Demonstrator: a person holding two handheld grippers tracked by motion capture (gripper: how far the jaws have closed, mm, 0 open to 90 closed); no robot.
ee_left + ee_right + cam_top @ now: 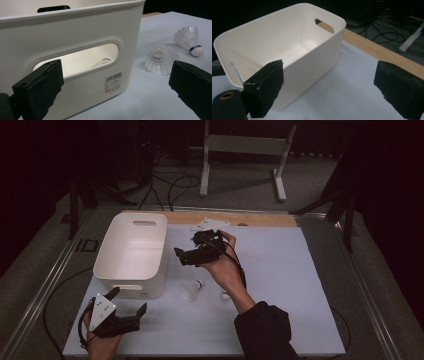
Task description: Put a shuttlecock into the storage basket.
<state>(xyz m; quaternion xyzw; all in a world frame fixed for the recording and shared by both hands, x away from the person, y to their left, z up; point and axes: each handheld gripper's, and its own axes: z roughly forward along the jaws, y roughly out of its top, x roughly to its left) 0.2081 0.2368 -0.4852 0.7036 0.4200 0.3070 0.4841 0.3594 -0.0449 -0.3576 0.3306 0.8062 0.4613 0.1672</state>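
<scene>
A white plastic bin (pixel 132 252) stands on the left half of the light mat. Through its handle slot I see a shuttlecock (pixel 101 62) lying inside. A second white shuttlecock (pixel 190 290) (pixel 160 61) lies on the mat just right of the bin. A third one (pixel 226 295) (pixel 190 40) rests beside the person's right forearm. My left gripper (pixel 129 300) (pixel 117 77) is open near the bin's front corner, facing its handle wall, with nothing between the jaws. My right gripper (pixel 187 247) (pixel 332 80) is open and empty, raised just right of the bin (pixel 287 42) and pointing at it.
A flat white plate-like piece (pixel 210 224) lies at the back of the mat near a wooden strip (pixel 260 219) (pixel 382 52). Cables and a white stand's legs (pixel 240 165) are on the floor beyond. The mat's right half (pixel 290 270) is bare.
</scene>
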